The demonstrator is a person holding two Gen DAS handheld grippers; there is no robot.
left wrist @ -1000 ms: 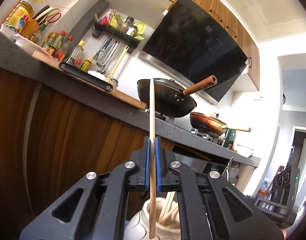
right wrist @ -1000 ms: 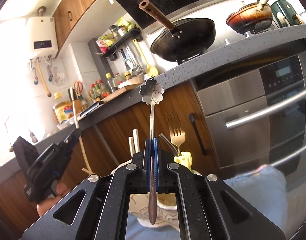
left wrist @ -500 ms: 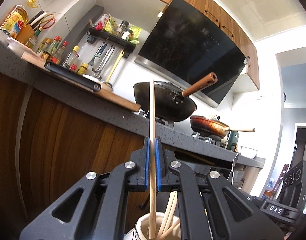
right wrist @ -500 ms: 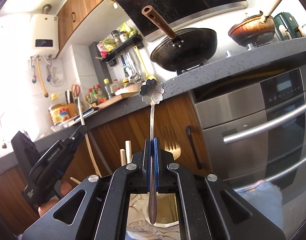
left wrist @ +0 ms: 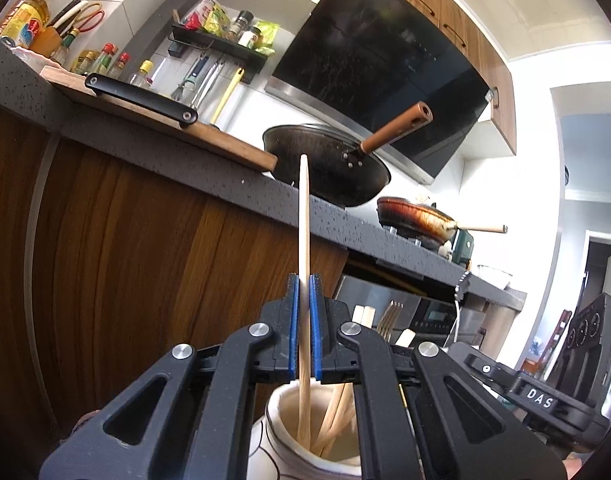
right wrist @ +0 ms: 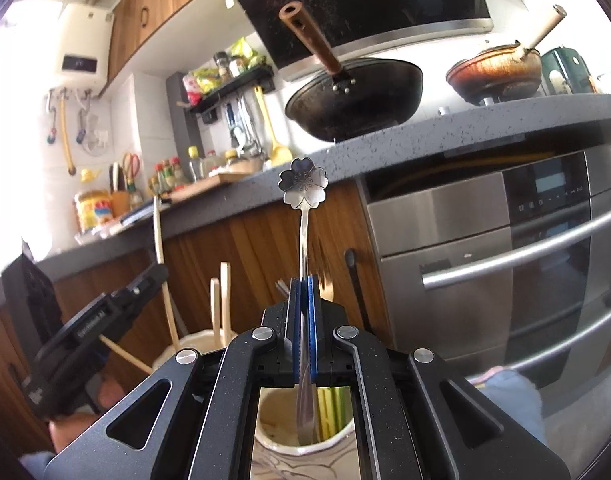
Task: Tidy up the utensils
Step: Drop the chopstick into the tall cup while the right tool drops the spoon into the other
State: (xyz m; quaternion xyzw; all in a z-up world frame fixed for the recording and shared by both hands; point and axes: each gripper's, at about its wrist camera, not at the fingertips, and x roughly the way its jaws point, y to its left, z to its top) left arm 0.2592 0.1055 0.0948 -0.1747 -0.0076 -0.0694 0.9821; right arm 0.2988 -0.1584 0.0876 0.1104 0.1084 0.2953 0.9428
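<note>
in the left wrist view, the left gripper [left wrist: 304, 322] had its blue pads closed on a single wooden chopstick [left wrist: 304, 216], which stood nearly upright. the stick's upper end rose in front of the grey countertop [left wrist: 177, 160] and the black wok [left wrist: 325, 160], while its lower end reached down into the mouth of a white ceramic holder [left wrist: 281, 420] directly under the gripper. other chopsticks leaned inside that holder beside it. just behind the fingers, a fork [left wrist: 389, 314] and a few pale stick tips showed above the gripper body. the right gripper's black housing [left wrist: 541, 404] sat low at the right edge.

in the right wrist view, the right gripper [right wrist: 304, 322] was clamped on the thin handle of a silver spoon [right wrist: 304, 188] whose flower-shaped bowl pointed upward in front of the countertop edge. the spoon's lower end hung inside the opening of a second white patterned holder [right wrist: 273, 448] below the fingers, next to something yellow-green inside it. to the left, the left gripper [right wrist: 155, 276] held its chopstick [right wrist: 158, 236] over the first holder [right wrist: 193, 340], where two more chopsticks [right wrist: 221, 300] stood. a stainless oven [right wrist: 505, 264] filled the right side.
</note>
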